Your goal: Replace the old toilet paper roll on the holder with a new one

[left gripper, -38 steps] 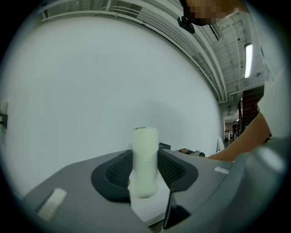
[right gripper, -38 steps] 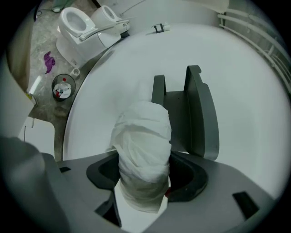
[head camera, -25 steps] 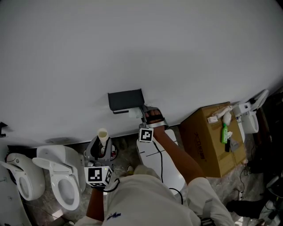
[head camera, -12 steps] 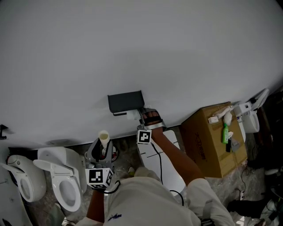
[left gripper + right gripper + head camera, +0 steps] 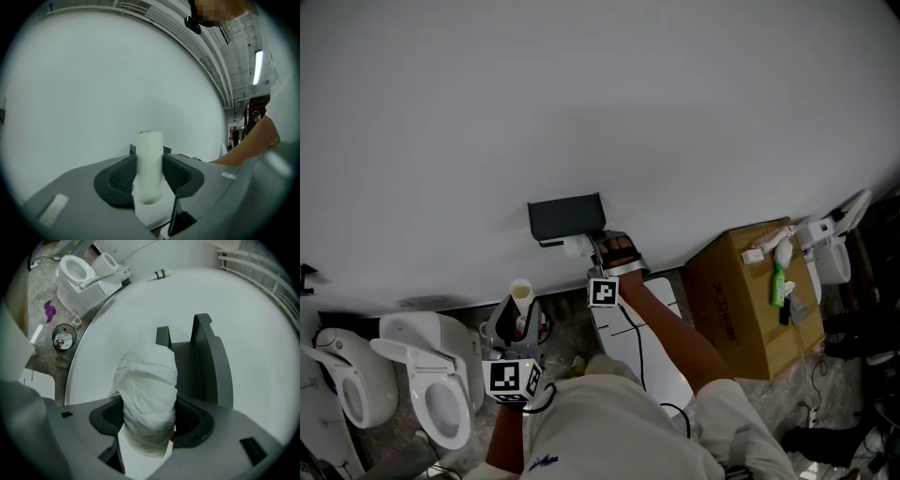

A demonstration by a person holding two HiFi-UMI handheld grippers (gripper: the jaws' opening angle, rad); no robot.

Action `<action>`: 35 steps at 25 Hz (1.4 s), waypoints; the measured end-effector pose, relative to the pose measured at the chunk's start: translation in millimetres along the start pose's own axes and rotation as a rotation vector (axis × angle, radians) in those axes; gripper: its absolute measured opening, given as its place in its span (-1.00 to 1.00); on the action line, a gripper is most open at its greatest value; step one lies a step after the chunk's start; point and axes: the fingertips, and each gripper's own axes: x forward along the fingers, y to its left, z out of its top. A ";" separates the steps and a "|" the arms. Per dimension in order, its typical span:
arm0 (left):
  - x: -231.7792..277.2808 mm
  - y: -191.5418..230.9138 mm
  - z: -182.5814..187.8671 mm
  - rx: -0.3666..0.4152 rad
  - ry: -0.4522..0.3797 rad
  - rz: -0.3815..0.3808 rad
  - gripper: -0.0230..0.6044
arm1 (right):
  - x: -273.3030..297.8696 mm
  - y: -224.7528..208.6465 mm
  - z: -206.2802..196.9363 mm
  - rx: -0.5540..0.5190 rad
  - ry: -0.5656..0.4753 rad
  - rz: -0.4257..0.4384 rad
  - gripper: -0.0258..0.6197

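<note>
A dark grey paper holder (image 5: pixel 565 217) hangs on the white wall. Just under its right end, my right gripper (image 5: pixel 584 247) is shut on a new white paper roll (image 5: pixel 576 247). In the right gripper view the crumpled roll (image 5: pixel 149 394) fills the jaws of the right gripper (image 5: pixel 149 420), with the holder (image 5: pixel 206 362) close ahead. Lower left, my left gripper (image 5: pixel 517 314) is shut on the bare cardboard tube (image 5: pixel 520 293), which stands upright. In the left gripper view the tube (image 5: pixel 149 164) is pinched between the dark pads of the left gripper (image 5: pixel 150 174).
Two white toilets (image 5: pixel 431 375) (image 5: pixel 342 380) stand at the lower left. A cardboard box (image 5: pixel 741 300) with bottles on top sits to the right by the wall. A small round bin (image 5: pixel 63 339) and a purple scrap (image 5: pixel 48 310) lie on the floor.
My right gripper has edged slightly left under the holder with the roll. The left gripper and its tube have stayed put.
</note>
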 end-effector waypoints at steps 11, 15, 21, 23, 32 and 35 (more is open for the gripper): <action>6.8 -0.8 5.2 -0.001 -0.013 0.005 -0.36 | 3.9 -1.2 6.7 -0.019 0.002 -0.011 -0.02; 6.1 -5.3 10.9 0.010 -0.027 0.001 -0.36 | 1.5 -0.5 10.1 -0.004 -0.006 -0.008 -0.02; 0.2 -5.1 15.4 0.030 -0.036 0.014 -0.36 | 0.0 -1.6 18.6 -0.001 -0.015 -0.016 -0.02; 0.2 -4.3 14.3 0.027 -0.035 0.016 -0.36 | 0.8 -1.7 21.1 -0.003 -0.015 -0.018 -0.02; -5.6 -3.4 11.8 0.022 -0.035 0.023 -0.36 | 1.9 0.0 33.2 -0.011 -0.020 -0.010 -0.02; -8.9 -0.3 11.6 0.027 -0.035 0.024 -0.36 | 2.3 -1.1 38.6 -0.012 -0.019 -0.017 -0.01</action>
